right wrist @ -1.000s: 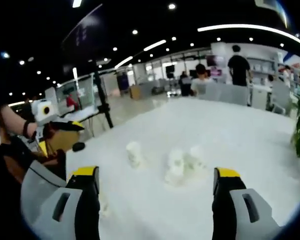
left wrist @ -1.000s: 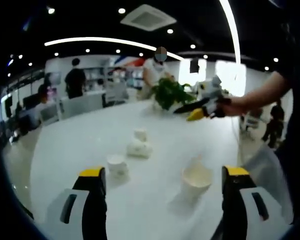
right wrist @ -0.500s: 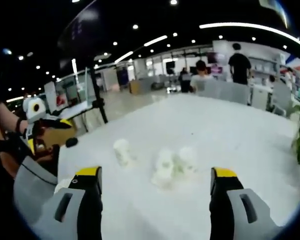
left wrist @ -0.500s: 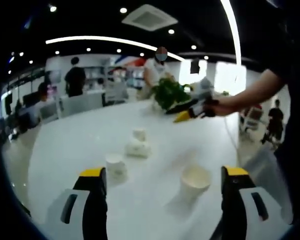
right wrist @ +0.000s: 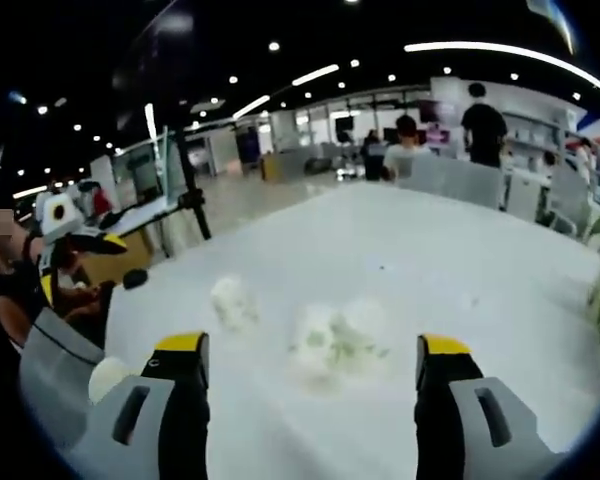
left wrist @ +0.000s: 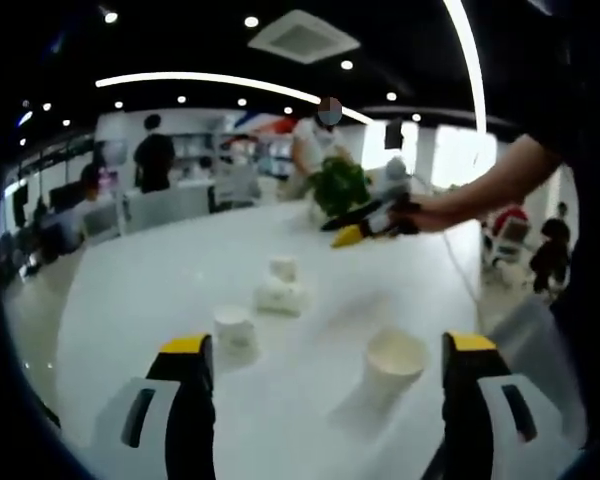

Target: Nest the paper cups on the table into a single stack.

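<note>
wide-open left gripper is nearing upright cup by the table edge; right gripper, also wide, should centre before closing.

no readable text

i can't make out a single word, number or brand in either view. the paper cups look plain white, the table carries no label, and anything on the far walls is too blurred for me to read.
</note>
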Available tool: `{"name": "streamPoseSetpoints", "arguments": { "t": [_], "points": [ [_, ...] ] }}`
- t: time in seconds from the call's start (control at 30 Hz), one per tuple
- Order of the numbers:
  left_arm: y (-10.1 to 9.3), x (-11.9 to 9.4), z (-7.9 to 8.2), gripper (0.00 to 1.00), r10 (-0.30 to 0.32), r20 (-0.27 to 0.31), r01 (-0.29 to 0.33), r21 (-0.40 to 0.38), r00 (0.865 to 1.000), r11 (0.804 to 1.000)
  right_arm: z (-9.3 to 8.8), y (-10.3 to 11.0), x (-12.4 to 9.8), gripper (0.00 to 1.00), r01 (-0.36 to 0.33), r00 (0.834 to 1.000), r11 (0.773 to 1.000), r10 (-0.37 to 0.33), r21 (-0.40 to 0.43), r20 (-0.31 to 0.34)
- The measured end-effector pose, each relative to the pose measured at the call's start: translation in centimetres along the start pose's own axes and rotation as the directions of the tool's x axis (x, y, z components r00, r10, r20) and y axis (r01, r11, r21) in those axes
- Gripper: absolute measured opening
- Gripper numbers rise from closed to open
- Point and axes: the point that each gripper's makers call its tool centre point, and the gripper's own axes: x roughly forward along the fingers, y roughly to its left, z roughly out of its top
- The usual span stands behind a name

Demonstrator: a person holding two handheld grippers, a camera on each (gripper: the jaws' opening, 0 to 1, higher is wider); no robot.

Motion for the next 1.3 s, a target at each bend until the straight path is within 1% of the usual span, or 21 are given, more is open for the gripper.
{"name": "streamPoseSetpoints", "arguments": {
  "t": [0.27,0.5,0.6,0.67,0.73,0.8,0.87,0.93,1.1,1.3],
  "points": [
    [0.4,0.0,-0.3,0.94,0.023,-0.001,-0.023,-0.015,1.000,1.000,-0.3,-1.2,1.4,0.79,0.001,1.000,1.000,-0.001,-0.021,-0.023],
    [1.1,0.2,-0.6,0.93,0.041,-0.009,-0.041,-0.023,0.999,0.999,-0.6,-2.4,2.5,0.76,0.001,0.999,0.999,-0.003,-0.032,-0.047],
    [1.6,0.3,-0.6,0.93,0.048,-0.009,-0.048,-0.037,0.999,0.998,-0.5,-2.7,3.1,0.75,-0.002,0.999,1.000,0.001,-0.026,-0.048],
    [1.7,0.4,-0.7,0.93,0.050,-0.010,-0.050,-0.033,0.999,0.998,-0.6,-2.8,3.5,0.75,-0.007,0.999,1.000,0.005,-0.024,-0.050],
    [1.8,0.6,-0.6,0.93,0.051,-0.012,-0.051,-0.039,0.999,0.998,-0.7,-3.0,3.9,0.73,-0.012,0.998,1.000,0.011,-0.022,-0.054],
    [1.9,0.7,-0.7,0.93,0.055,-0.012,-0.056,-0.043,0.998,0.998,-0.7,-3.1,4.3,0.71,-0.020,0.998,0.999,0.018,-0.038,-0.057],
    [2.1,0.8,-0.8,0.92,0.061,-0.016,-0.062,-0.046,0.998,0.997,-1.1,-3.3,4.9,0.69,-0.029,0.997,0.998,0.025,-0.052,-0.075],
    [2.2,0.9,-0.9,0.92,0.066,-0.012,-0.067,-0.053,0.998,0.996,-1.2,-3.5,5.3,0.68,-0.034,0.997,0.998,0.030,-0.045,-0.077],
    [1.9,1.2,-0.8,0.92,0.061,-0.016,-0.062,-0.054,0.998,0.997,-1.2,-3.9,5.8,0.65,-0.043,0.995,0.997,0.038,-0.057,-0.090],
    [2.3,1.4,-0.9,0.92,0.061,-0.019,-0.062,-0.054,0.998,0.997,-1.4,-4.6,6.2,0.60,-0.045,0.993,0.996,0.036,-0.080,-0.109]
  ]
}}
